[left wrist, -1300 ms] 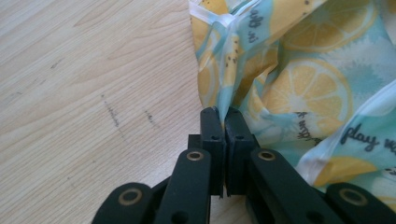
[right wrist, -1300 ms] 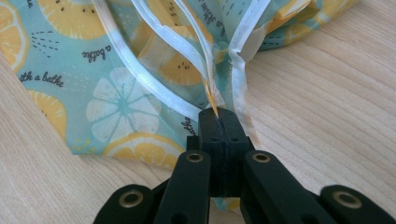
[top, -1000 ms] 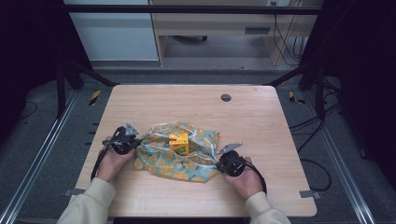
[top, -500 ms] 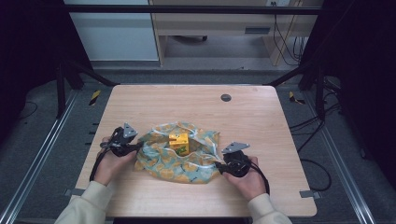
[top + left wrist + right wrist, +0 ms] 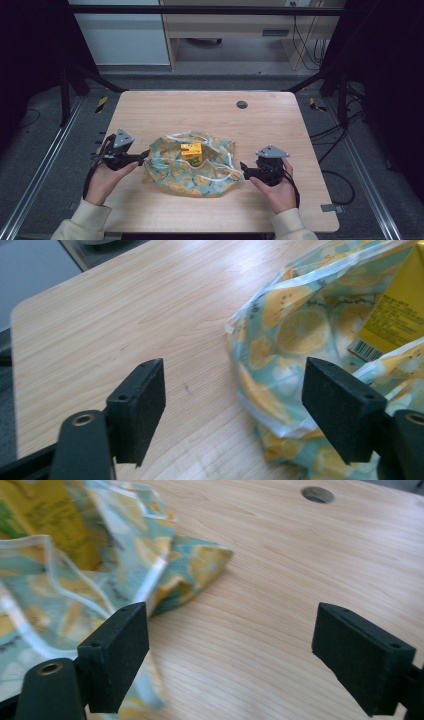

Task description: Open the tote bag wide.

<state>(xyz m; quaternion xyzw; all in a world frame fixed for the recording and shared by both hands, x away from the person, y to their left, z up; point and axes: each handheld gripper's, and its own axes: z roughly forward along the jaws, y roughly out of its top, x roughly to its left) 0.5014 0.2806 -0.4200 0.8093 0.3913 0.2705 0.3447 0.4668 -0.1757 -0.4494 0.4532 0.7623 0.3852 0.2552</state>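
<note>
Left tool [image 5: 142,158] and right tool [image 5: 243,170] flank the crumpled lemon-print plastic bag [image 5: 192,172] mid-way across the pale wooden tabletop [image 5: 200,112]; both jaws have just been opening, now spread with nothing between them, apparently releasing the bag's edges; yellow carton [image 5: 191,151] sits inside, exposed; round grommet hole [image 5: 242,104] beyond.

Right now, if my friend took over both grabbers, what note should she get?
Left gripper: jaws have just been opening, nothing between them, beside the cloth's left edge.
Right gripper: also just opened, empty, at the cloth's right edge.
Lemon-print cloth lies crumpled mid-table; yellow box sits in its middle, uncovered.
Done: both edges released.
Left: probably regrip the cloth and wrap or uncover the box; which one is unclear.
</note>
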